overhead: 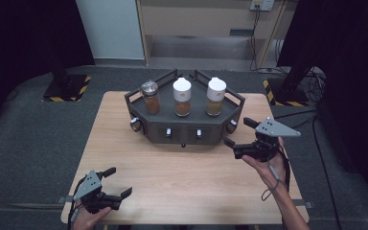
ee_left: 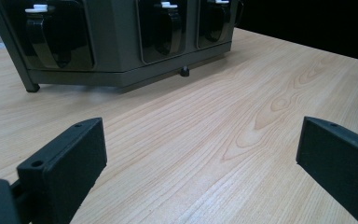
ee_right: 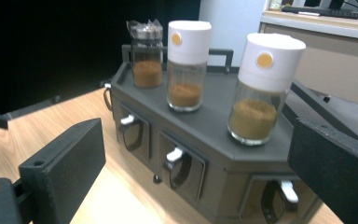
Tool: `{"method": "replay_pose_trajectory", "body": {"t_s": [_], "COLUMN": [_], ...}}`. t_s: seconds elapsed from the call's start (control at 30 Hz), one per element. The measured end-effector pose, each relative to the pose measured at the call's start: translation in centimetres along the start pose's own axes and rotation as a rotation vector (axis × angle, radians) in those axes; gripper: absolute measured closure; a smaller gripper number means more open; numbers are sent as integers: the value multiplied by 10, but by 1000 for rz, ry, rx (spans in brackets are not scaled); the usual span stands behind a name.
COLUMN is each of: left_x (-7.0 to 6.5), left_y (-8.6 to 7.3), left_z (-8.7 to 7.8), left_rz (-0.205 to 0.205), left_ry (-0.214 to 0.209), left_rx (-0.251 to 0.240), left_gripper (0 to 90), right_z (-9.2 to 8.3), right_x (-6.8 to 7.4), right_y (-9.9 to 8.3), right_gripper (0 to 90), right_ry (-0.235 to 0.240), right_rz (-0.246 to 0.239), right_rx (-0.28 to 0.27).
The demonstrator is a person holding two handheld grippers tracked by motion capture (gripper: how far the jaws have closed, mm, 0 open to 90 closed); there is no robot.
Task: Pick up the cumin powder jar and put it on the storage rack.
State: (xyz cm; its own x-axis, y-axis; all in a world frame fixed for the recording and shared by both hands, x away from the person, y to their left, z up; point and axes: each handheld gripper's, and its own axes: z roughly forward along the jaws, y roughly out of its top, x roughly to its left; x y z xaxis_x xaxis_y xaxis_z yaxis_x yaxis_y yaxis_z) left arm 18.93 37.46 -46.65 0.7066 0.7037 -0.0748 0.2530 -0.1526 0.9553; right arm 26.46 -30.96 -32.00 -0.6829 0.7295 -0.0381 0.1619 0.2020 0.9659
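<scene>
**Right gripper closing in on the spice rack, nothing lifted yet**

The right gripper (overhead: 238, 137) is hovering just off the right front corner of the dark spice rack (overhead: 187, 132), its jaws standing wide with nothing between them. In the right gripper view, the nearest white-capped spice jar (ee_right: 263, 88) is sitting upright on the rack's top deck, ahead of the jaws and apart from them. Beyond it, a second white-capped jar (ee_right: 186, 65) and a jar with a crinkled clear cover (ee_right: 146, 53) are also standing upright in a row, each holding brown powder.

The left gripper (overhead: 117, 181) is resting low near the front left corner of the tabletop (overhead: 172, 182), well apart from the rack, jaws likewise wide and empty.

Judging by this, the work is only beginning: all three jars are sitting in place, the small drawers along the rack's front are looking shut, and a grasp is yet to be made. The right-hand jar seems the likely target.

The tabletop is light wood grain, bare apart from the rack. Around it, grey flooring, dark curtains on both sides, stand bases with yellow-black hazard tape, and a pale cabinet at the back are showing.
</scene>
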Motion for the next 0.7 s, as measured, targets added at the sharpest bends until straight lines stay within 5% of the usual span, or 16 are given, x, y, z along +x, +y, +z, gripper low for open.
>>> {"method": "replay_pose_trajectory", "body": {"t_s": [0.7], "left_x": [0], "left_y": [-1], "left_z": [-1], "left_rz": [-5], "left_ry": [2], "left_rx": [-11], "left_gripper": [4], "right_z": [-52], "right_x": [26], "right_y": [-62], "right_gripper": [21], "right_ry": [-46], "right_rz": [6], "right_rx": [32]}}
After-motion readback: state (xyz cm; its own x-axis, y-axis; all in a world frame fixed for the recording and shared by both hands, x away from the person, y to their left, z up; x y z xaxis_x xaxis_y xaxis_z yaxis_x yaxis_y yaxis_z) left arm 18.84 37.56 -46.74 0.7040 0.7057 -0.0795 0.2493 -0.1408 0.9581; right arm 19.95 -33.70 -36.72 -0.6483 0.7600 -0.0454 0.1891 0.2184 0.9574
